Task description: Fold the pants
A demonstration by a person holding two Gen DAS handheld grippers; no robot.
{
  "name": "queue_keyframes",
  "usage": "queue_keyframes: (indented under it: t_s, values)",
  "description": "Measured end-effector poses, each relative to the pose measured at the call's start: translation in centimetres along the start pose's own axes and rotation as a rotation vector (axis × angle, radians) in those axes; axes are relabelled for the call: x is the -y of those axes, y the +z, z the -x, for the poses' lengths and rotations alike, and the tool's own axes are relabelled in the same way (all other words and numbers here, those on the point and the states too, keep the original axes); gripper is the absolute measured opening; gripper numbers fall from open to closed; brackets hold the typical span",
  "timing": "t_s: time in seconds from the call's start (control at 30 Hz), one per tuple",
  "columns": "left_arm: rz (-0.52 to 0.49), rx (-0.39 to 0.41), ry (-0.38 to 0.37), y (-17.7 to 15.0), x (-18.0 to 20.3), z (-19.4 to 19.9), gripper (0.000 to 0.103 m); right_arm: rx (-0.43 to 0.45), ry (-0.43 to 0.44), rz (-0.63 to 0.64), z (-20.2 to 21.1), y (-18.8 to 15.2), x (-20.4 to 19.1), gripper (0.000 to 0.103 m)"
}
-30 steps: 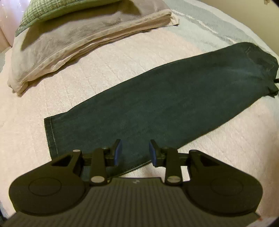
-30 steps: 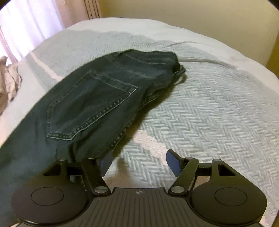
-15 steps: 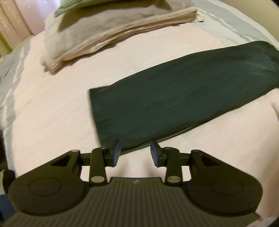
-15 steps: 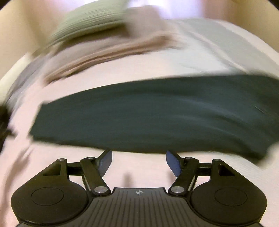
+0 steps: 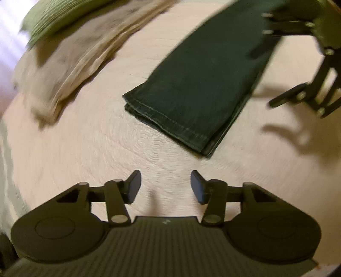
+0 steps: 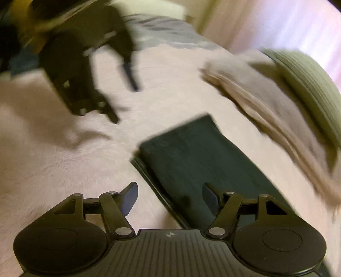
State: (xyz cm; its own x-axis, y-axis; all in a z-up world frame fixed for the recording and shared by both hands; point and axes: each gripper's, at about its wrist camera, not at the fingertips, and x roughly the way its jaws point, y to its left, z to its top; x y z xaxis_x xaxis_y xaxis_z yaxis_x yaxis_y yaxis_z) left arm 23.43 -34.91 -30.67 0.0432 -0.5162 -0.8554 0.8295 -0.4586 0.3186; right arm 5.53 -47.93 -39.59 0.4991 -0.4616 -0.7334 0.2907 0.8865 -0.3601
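Note:
Dark denim pants [image 5: 202, 85] lie flat on the pink bedspread [image 5: 85, 159], legs stacked, with the stitched hems [image 5: 166, 125] nearest in the left wrist view. My left gripper [image 5: 165, 186] hovers over bare bedspread just short of the hems; its jaws are opening and nothing is between them. The right gripper [image 5: 267, 62] shows blurred at the upper right there, over the leg's long edge. In the right wrist view my right gripper [image 6: 169, 197] hangs above that edge of the pants [image 6: 202, 153], jaws wide and closing slightly, pads off the cloth. The left gripper [image 6: 125, 104] is a blur beyond.
A folded beige blanket [image 5: 70, 64] with a green pillow [image 5: 53, 19] on top lies beside the pants; the blanket [image 6: 266, 95] also shows at the right of the right wrist view. A grey-green cover [image 6: 166, 32] lies farther back. Bright curtains [image 6: 287, 25] hang behind.
The left gripper slid to the hem end and its jaws widened. The right gripper swept from the waist along the pants to the leg end and rolled. Each gripper now sees the other.

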Motion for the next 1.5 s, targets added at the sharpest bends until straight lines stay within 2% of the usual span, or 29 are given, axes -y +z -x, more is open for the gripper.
queue_keyframes:
  t_s: [0.07,0.13,0.17,0.27,0.3,0.33,0.37,0.47,0.53,0.63,0.77,0.93,0.97,1.1,1.13,1.17,1.23,1.27,1.3,1.43,1.5]
  values:
    - [-0.084,0.023,-0.007,-0.5,-0.3,-0.8,0.055,0.004,-0.019,0.107,-1.7,0.1,-1.6,0.058]
    - [-0.141,0.053,-0.011,-1.0,-0.6,-1.2,0.065,-0.024,-0.043,0.228,-3.7,-0.2,-3.0,0.056]
    - [-0.152,0.062,-0.016,-1.2,-0.7,-1.4,0.066,-0.047,-0.048,0.285,-4.7,-0.4,-3.7,0.056]
    - [-0.167,0.073,-0.029,-1.6,-1.3,-1.8,0.069,-0.039,-0.071,0.383,-6.3,-1.2,-4.5,0.054]
    - [-0.169,0.079,-0.029,-1.7,-1.6,-1.9,0.071,-0.036,-0.076,0.407,-6.5,-1.3,-4.5,0.047]
    - [-0.175,0.083,-0.029,-1.7,-1.8,-1.9,0.072,-0.036,-0.078,0.412,-6.5,-1.3,-4.3,0.017]
    - [-0.179,0.085,-0.028,-1.6,-2.0,-1.9,0.072,-0.038,-0.074,0.392,-6.2,-1.1,-3.9,0.009]
    - [-0.204,0.103,-0.024,-1.2,-2.3,-1.7,0.074,0.001,-0.077,0.242,-4.3,-0.3,-1.6,0.008]
    - [-0.263,0.127,-0.008,-0.7,-2.2,-1.4,0.078,0.026,-0.061,0.114,-2.5,0.4,0.5,0.008]
    - [-0.410,0.186,0.029,0.2,-1.7,-1.0,0.087,0.048,-0.037,-0.026,-0.4,1.1,3.1,0.007]
    - [-0.615,0.253,0.055,2.0,-1.3,-1.3,0.087,0.055,-0.014,-0.140,0.9,1.8,5.9,0.007]
    - [-0.842,0.310,0.028,4.2,-1.3,-2.4,0.086,0.062,0.005,-0.234,2.0,2.5,8.7,0.007]
    - [-0.881,0.315,0.023,4.6,-1.4,-2.8,0.085,0.065,0.009,-0.229,2.7,2.9,8.6,0.007]
    - [-1.005,0.330,0.026,5.3,-1.5,-3.6,0.066,0.078,0.034,-0.261,3.6,2.9,9.4,0.007]
    - [-1.029,0.327,0.022,5.5,-1.6,-3.5,0.053,0.083,0.035,-0.276,3.8,2.8,9.6,0.007]
    - [-1.055,0.318,0.019,5.7,-1.7,-3.6,0.046,0.087,0.032,-0.294,4.2,2.7,9.8,0.007]
    - [-1.081,0.292,0.006,6.3,-2.0,-3.5,0.018,0.096,0.027,-0.334,5.2,2.5,9.9,0.007]
    - [-1.083,0.280,0.000,6.7,-2.3,-3.4,0.012,0.104,0.018,-0.352,5.7,2.6,10.1,0.007]
    - [-1.083,0.278,-0.004,7.1,-2.5,-3.2,0.008,0.111,0.007,-0.371,6.4,2.5,10.3,0.007]
    - [-1.071,0.285,0.004,9.8,-3.4,-1.3,0.006,0.157,-0.046,-0.518,9.2,2.1,12.0,0.007]
    - [-1.063,0.304,0.018,12.2,-3.6,0.2,0.006,0.191,-0.079,-0.608,11.0,1.4,13.0,0.007]
